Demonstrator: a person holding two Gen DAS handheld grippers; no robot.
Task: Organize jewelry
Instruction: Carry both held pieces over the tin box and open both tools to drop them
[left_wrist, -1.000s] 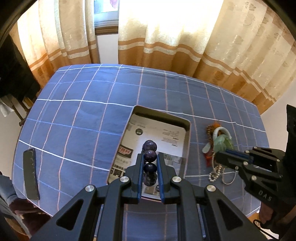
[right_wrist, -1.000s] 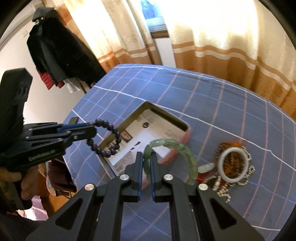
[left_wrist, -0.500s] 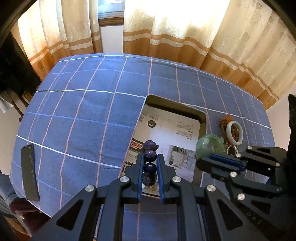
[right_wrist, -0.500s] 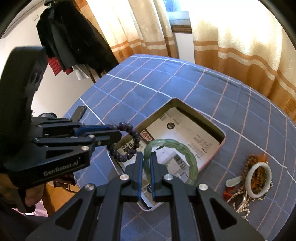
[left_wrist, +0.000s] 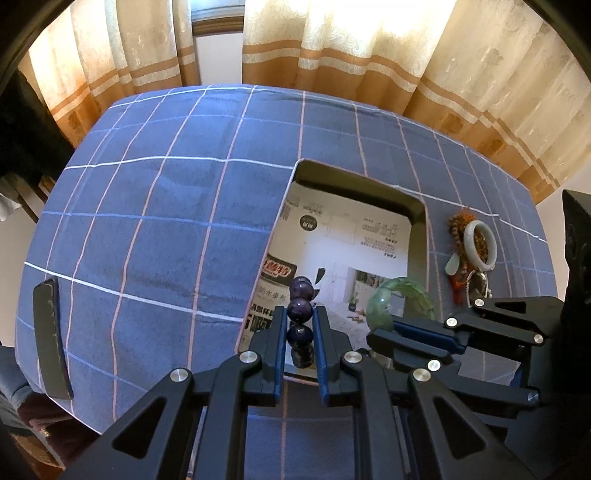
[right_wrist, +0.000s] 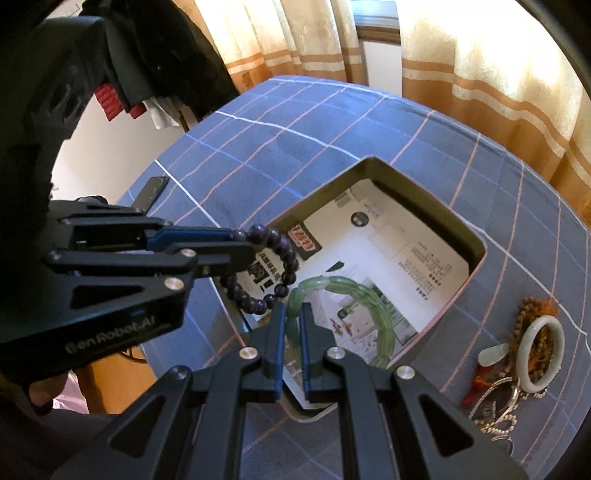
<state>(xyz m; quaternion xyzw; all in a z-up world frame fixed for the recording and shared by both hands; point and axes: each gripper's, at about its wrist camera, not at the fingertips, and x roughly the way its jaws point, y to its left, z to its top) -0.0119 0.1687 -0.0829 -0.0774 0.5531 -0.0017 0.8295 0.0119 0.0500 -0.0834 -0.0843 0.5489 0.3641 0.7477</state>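
My left gripper (left_wrist: 300, 314) is shut on a dark purple bead bracelet (left_wrist: 301, 308), which hangs over the near end of an open box (left_wrist: 417, 236) lined with printed paper. From the right wrist view that bracelet (right_wrist: 280, 258) dangles as a loop off the left gripper (right_wrist: 242, 240). My right gripper (right_wrist: 293, 312) is shut on a green jade bead bracelet (right_wrist: 354, 291), also held above the box (right_wrist: 476, 254), close to the purple one. The left wrist view shows the green bracelet (left_wrist: 402, 295) at the right gripper (left_wrist: 373, 334).
A pile of loose jewelry lies on the blue checked tablecloth right of the box: a pale jade bangle (right_wrist: 541, 354), brown beads (right_wrist: 532, 314), pearl strands (right_wrist: 495, 417). A dark flat phone-like object (left_wrist: 51, 339) lies at the table's left edge. Curtains hang behind.
Both grippers have come down toward the box with their bracelets. The right gripper carried the green bracelet leftward from beside the jewelry pile to over the box, close to the purple bracelet.
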